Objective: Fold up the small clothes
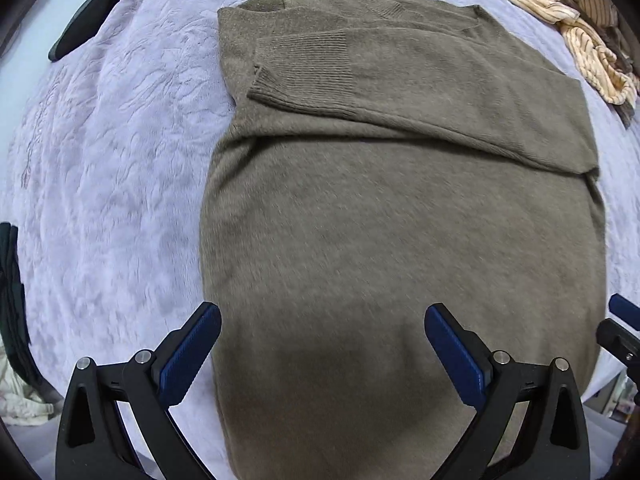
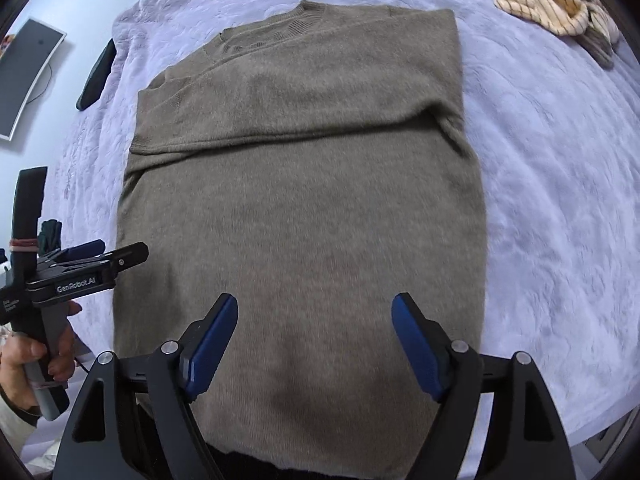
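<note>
So the olive sweater (image 1: pixel 400 220) is lying flat in the middle of the lavender bed cover (image 1: pixel 112 168), and both sleeves look already folded in across the chest, so I'd say the sides are done and we're roughly halfway. Both the left hand-held gripper (image 1: pixel 322 354) and the right hand-held gripper (image 2: pixel 315 346) hang over the near hem with jaws spread wide and nothing in them. Still left, I reckon: bring the hem up to the collar, then tackle that striped pile (image 2: pixel 536 4) at the far right.
</note>
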